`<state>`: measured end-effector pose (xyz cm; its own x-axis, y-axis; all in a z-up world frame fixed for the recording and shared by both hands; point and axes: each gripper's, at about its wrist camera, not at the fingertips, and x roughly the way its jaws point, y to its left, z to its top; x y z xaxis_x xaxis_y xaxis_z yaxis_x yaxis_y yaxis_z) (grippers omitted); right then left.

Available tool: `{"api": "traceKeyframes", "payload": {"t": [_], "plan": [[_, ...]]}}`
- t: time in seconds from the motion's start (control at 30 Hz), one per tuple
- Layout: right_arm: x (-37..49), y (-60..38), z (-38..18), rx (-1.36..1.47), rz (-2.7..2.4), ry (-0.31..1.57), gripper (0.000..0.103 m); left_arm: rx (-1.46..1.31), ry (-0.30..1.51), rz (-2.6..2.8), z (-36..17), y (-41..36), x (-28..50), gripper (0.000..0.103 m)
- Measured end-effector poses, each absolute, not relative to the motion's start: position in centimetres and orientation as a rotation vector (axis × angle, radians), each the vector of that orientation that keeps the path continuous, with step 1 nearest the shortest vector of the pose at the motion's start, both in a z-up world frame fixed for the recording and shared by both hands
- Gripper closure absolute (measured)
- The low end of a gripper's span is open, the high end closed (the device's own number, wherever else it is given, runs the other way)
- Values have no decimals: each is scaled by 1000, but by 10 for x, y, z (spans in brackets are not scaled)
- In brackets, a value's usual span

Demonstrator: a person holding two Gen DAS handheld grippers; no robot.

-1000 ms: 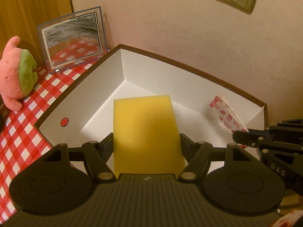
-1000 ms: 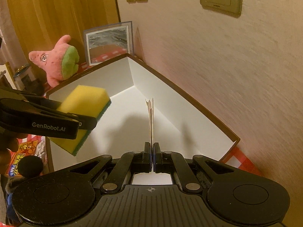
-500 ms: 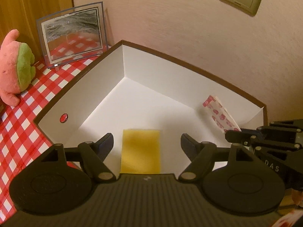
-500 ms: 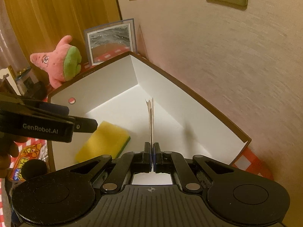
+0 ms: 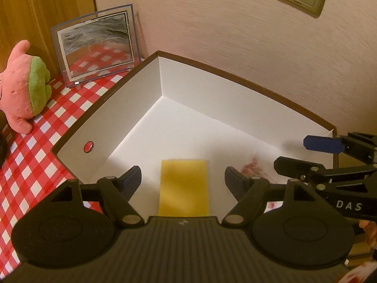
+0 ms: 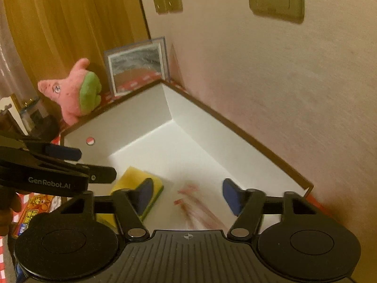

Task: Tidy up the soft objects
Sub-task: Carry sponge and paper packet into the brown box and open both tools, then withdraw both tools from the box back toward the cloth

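Observation:
A yellow sponge (image 5: 183,186) with a green underside lies on the floor of the white box (image 5: 207,108), near its front; it also shows in the right wrist view (image 6: 132,176). My left gripper (image 5: 183,176) is open above the sponge. My right gripper (image 6: 188,195) is open over the box; it shows in the left wrist view (image 5: 306,155) too. A red-and-white patterned packet (image 6: 195,207) is blurred under it, on or close to the box floor; it also shows in the left wrist view (image 5: 254,167).
A pink and green star plush (image 5: 23,89) sits on the red checked tablecloth (image 5: 30,165) left of the box. A framed sand picture (image 5: 96,44) leans at the back. The wall (image 5: 235,35) stands right behind the box. Colourful packs (image 6: 35,207) lie at left.
My left gripper let go of the sponge, which dropped onto the box floor. My right gripper then opened and the packet fell out of it.

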<state>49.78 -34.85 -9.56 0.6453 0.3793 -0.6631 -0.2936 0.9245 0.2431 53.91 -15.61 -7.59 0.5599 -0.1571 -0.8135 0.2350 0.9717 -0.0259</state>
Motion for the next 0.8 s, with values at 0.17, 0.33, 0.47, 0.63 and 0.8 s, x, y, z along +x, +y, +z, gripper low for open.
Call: {"api": "traceKeyframes", "payload": {"t": [0.17,0.33,0.47,0.63,0.8], "plan": [[499,-350,-95,123,393,805,37,91,940,-220,-73,-153,535,27],[495,-349,-97,118,390,834,37,72,934,-215,-68,-147,523,27],[488,-350,-96,127,382,849,37,61,925,-207,-63,-141,508,27],[474,-349,-88,129,376,838,37,74,899,-200,-53,-134,484,27],[452,-347,-76,136,386,813,37,43,878,-195,-40,-123,456,27]]}}
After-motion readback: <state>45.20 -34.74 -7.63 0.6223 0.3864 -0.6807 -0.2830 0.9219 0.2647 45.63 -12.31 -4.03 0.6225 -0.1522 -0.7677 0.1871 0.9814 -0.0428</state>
